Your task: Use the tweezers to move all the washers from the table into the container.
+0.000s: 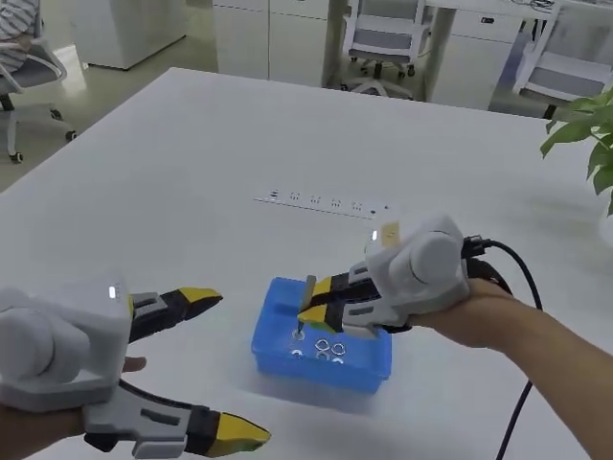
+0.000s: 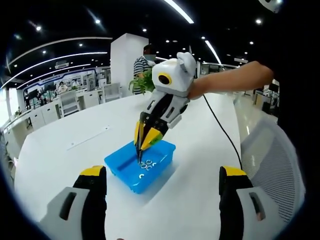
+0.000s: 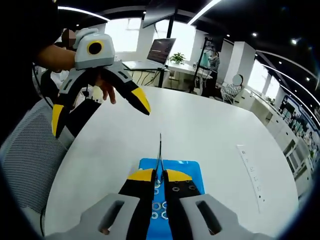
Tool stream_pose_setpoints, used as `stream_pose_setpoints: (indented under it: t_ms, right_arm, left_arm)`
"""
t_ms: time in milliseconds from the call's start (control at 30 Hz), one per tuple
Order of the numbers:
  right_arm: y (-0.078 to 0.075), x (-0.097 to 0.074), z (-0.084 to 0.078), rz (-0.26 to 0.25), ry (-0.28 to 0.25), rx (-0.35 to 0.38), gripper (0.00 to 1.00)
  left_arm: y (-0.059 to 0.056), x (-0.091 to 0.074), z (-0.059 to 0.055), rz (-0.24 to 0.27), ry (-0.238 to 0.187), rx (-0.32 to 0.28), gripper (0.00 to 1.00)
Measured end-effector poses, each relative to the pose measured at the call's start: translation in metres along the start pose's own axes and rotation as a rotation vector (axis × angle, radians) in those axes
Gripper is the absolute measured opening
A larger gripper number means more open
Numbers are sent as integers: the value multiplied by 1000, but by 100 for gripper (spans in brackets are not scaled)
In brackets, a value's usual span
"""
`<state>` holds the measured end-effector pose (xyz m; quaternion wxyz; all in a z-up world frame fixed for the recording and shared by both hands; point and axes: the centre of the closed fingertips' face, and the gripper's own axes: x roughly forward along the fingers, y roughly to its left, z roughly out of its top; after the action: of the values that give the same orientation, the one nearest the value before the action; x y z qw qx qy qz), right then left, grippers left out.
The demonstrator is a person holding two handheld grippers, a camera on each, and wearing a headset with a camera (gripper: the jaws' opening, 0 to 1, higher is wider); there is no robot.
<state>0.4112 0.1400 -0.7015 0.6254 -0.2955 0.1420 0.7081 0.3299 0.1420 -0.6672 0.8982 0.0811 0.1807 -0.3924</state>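
Several washers (image 1: 327,351) are seen inside the blue container (image 1: 316,374) on the counter (image 1: 192,163); their count is hard to make out. The tweezers (image 3: 160,150) are clenched in the right tool (image 3: 159,176), tips lowered among them, any pinched washer being indiscernible. The left tool (image 1: 230,369) is held released nearby.

Bright, even indoor light comes from long ceiling strips (image 2: 177,10) and small round downlights (image 2: 97,21), seen in both gripper views. The white table (image 1: 192,163) returns it as a soft, pale sheen. The blue container (image 1: 316,369) throws a faint, diffuse shadow along its near side. Windows (image 3: 120,32) burn out to white in the right gripper view. Both gripper views bend straight lines strongly toward their edges, and the head view's far background is slightly soft.
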Motion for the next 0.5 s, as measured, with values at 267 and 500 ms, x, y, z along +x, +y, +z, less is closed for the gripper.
stream_pose_setpoints:
  t_ms: [267,500]
  right_arm:
    - [-8,12,-16,-2,20,8,8]
    - [-12,23,-30,-7,38,19,8]
  left_arm:
    - [1,2,-3,-2,7,1,99]
    - [5,4,-3,-4,12,7,97]
